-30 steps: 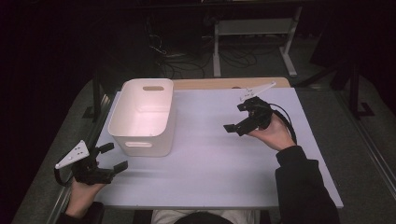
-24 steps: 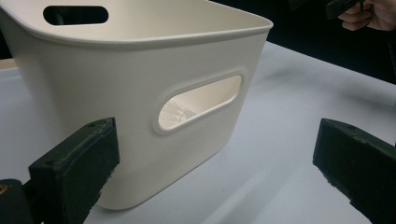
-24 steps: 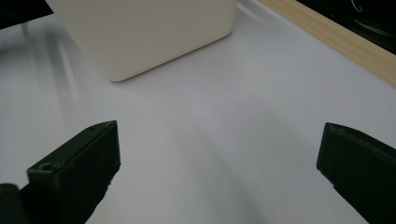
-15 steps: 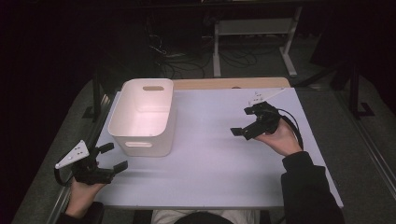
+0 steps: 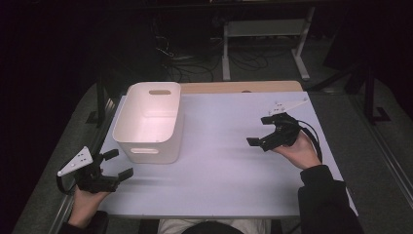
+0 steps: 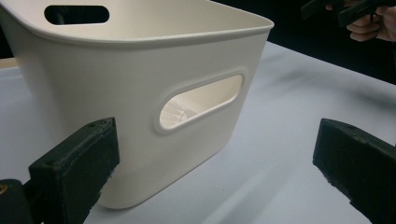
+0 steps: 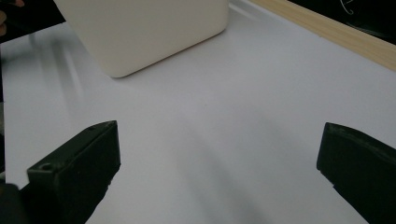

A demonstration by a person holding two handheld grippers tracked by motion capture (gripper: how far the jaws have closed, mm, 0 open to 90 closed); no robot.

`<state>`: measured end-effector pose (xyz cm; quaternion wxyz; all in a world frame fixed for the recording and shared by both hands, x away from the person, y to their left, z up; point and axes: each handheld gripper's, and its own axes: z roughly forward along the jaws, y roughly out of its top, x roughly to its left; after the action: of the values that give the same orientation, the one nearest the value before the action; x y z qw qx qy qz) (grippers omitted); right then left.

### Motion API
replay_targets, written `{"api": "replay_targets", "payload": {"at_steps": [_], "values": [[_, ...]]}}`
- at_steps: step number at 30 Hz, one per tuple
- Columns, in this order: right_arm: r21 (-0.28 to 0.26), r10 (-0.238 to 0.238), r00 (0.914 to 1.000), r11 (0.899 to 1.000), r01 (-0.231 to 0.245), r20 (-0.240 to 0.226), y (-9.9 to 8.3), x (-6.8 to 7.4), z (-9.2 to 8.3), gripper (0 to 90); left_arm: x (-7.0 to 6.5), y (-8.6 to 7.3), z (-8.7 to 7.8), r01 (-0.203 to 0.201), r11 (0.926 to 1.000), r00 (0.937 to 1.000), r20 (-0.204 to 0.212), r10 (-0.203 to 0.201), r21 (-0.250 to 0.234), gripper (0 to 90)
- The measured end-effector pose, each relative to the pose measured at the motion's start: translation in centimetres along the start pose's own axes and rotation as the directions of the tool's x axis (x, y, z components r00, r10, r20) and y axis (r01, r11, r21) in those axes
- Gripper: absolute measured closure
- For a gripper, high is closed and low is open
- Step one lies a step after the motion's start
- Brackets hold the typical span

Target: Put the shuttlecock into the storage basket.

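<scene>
A white plastic bin with slot handles stands on the left half of the white table; it looks empty inside. My left gripper is open near the table's front left corner, just short of the bin's near wall. Its jaws frame the bin's handle slot, with nothing between them. My right gripper hovers open over the right side of the table, pointing left toward the bin. Nothing sits between its jaws.
A wooden strip runs along the table's far edge. Beyond it are cables on the floor and a metal stand. Bare table surface lies between the bin and the right gripper.
The right gripper has drifted to the right and a little nearer to the person, away from the table's middle. The left gripper has stayed where it was, open.
</scene>
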<state>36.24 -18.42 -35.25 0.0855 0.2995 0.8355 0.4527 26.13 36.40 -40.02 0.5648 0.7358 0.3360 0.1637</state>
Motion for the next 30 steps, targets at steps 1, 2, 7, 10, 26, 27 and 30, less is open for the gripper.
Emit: {"api": "replay_targets", "payload": {"at_steps": [1, 2, 7, 10, 26, 27, 30], "values": [[0.0, 0.002, 1.0, 1.0, -0.002, 0.0, -0.2, 0.0, 0.0, 0.0, 0.0, 0.0, 0.0, 0.0, 1.0, 1.0, 0.0, 0.0, 0.0, 0.3], [0.002, 0.006, 1.0, 1.0, -0.006, -0.001, -0.4, 0.1, -0.1, 0.0, 0.0, 0.0, 0.0, -0.001, 1.0, 1.0, 0.001, 0.001, 0.0, 0.3], [0.001, 0.014, 0.9999, 1.0, -0.014, -0.001, -1.4, 0.4, -0.3, 0.0, 0.0, 0.0, 0.0, -0.002, 1.0, 1.0, 0.001, 0.002, 0.001, 0.3], [-0.007, 0.02, 0.9998, 1.0, -0.02, 0.003, -2.0, 0.5, -0.5, 0.0, 0.0, 0.0, 0.0, -0.002, 1.0, 1.0, 0.002, 0.002, 0.002, 0.3], [-0.031, 0.082, 0.9965, 0.996, -0.082, 0.016, -5.4, 0.1, -1.7, 0.0, 0.0, 0.0, 0.0, -0.006, 1.0, 1.0, 0.002, 0.006, 0.007, 0.3], [-0.031, 0.085, 0.9962, 0.996, -0.085, 0.019, -5.7, 0.1, -1.8, 0.0, 0.0, 0.0, 0.1, -0.005, 1.0, 1.0, 0.002, 0.005, 0.007, 0.3], [-0.033, 0.093, 0.9954, 0.995, -0.092, 0.025, -6.4, 0.2, -2.1, 0.0, 0.1, 0.0, 0.1, -0.007, 0.9999, 1.0, 0.003, 0.007, 0.01, 0.3]]}}
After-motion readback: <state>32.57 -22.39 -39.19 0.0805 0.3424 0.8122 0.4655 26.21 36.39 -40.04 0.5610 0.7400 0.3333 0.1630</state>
